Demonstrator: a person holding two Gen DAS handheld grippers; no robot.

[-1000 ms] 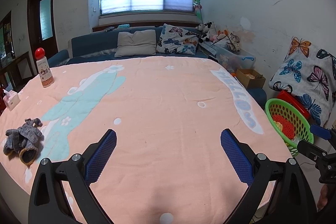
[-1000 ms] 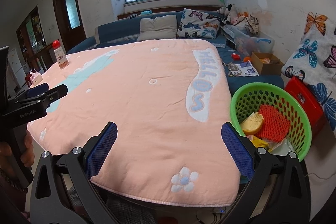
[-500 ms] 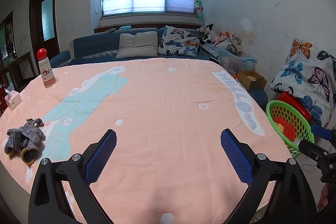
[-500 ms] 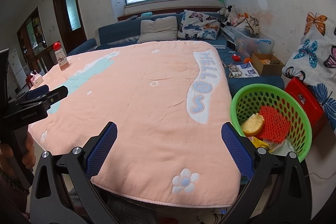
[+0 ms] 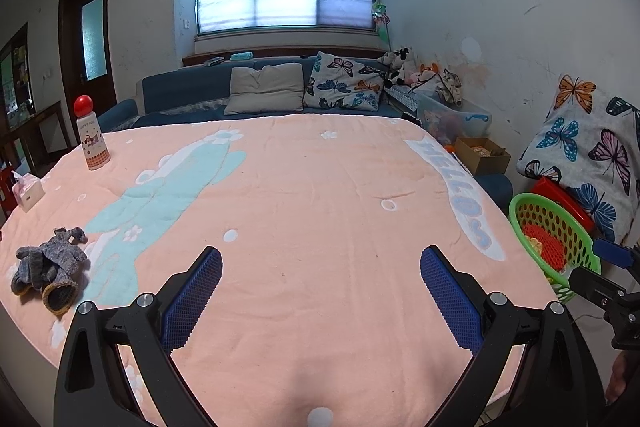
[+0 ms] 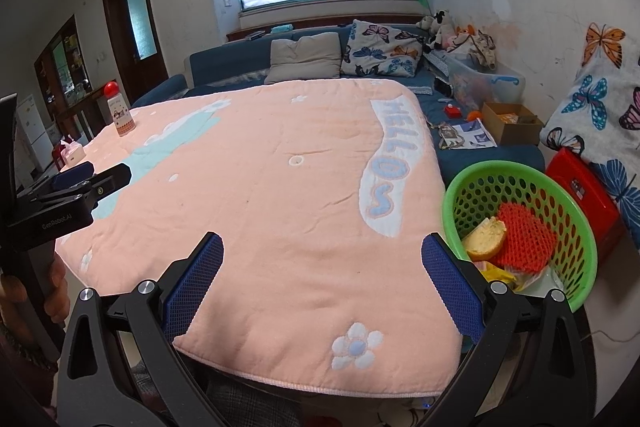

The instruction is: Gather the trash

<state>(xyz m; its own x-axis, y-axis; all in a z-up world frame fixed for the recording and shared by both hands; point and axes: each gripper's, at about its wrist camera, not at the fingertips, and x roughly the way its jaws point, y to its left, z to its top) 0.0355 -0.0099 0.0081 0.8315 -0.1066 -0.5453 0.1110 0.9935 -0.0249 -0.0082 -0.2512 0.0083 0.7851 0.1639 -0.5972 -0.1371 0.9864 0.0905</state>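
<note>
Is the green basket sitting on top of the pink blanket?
No, the green basket sits beside and below the pink blanket, off its right edge.

Black gripper [image 5: 320, 291] frames, blue mesh-textured jaws, silver screws, "GenRobot.AI" marking.

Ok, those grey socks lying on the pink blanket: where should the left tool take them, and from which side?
Judging by the left view, pinch the bunched middle of the grey socks from above with the open left tool; they lie limp and flat, offering no side edge.
</note>
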